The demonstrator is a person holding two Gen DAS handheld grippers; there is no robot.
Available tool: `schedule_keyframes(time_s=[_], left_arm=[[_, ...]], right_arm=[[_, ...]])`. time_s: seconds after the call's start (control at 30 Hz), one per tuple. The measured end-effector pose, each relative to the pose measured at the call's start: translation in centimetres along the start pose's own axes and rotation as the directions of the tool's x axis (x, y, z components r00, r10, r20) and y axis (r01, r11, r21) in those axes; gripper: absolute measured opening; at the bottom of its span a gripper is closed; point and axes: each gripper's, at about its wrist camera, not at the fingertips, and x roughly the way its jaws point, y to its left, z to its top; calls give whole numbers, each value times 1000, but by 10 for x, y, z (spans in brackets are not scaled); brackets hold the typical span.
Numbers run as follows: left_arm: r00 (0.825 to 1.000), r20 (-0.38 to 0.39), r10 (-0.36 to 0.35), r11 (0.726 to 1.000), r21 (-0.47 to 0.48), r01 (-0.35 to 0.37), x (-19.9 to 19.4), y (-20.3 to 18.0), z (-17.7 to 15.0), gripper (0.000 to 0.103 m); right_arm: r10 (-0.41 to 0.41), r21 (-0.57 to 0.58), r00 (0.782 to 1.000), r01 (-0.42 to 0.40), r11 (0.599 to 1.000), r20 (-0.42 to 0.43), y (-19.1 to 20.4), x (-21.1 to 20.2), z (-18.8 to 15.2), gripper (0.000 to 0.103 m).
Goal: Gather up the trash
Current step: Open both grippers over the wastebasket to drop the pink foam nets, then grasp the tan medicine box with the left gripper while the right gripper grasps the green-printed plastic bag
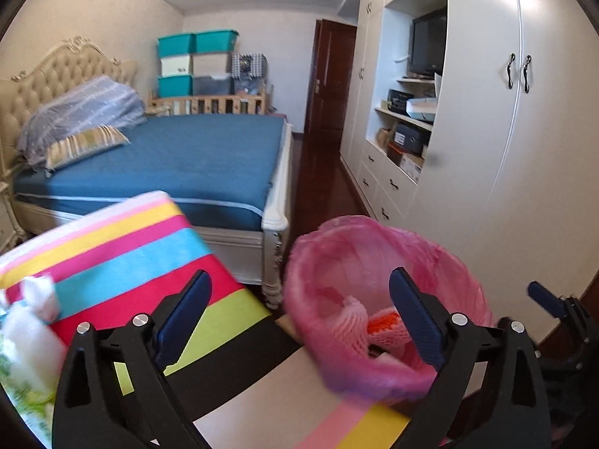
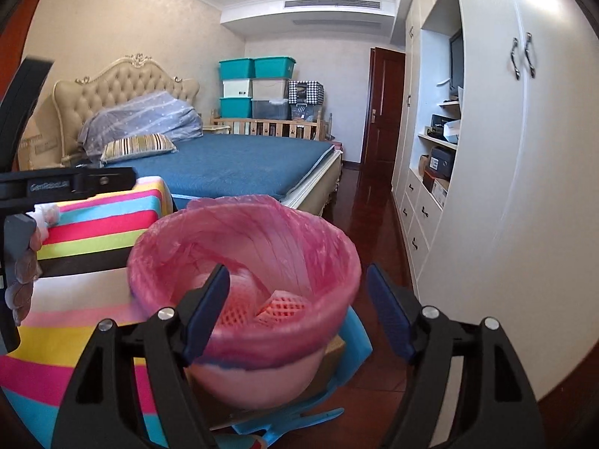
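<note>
Over the bin [image 2: 243,262], lined with a pink bag [image 1: 378,258], both grippers hang with their jaws spread wide and nothing between the pads. The left gripper [image 1: 299,310] has its fingers either side of the bin's near rim and the striped cloth [image 1: 123,247]; the right gripper [image 2: 297,310] frames the bin mouth from just in front. No earlier view is given, so I judge only that each is empty now.

Inside the bin lie pieces of pink foam netting [image 2: 279,308], with something orange [image 1: 385,323] among them. On the striped cloth, at the far left of the left wrist view, 2 or so crumpled white tissues [image 1: 37,295] are not yet collected.

What could go wrong: the bag's thin plastic stands loosely above the rim, and a finger dropping too low could snag it and drag the liner or tip the bin. Both grippers crowd the same opening, so they may knock each other. The tissues look soft and light; a wide or glancing grip would likely push them along the cloth instead of lifting them.
</note>
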Motion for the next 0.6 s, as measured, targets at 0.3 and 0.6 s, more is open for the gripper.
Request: schedule_keyframes(time_s=[0.3,0.6], left_arm=[[998,9,59,998,18,-59,-66,21,-29,89],[991,22,132,991,21,-133,-129,53,-60,89]], right_arm=[[55,21,998,-56,998,35,27,-46,-4,80],[172,-36,985,-172,984,-5,96,-51,-10,82]])
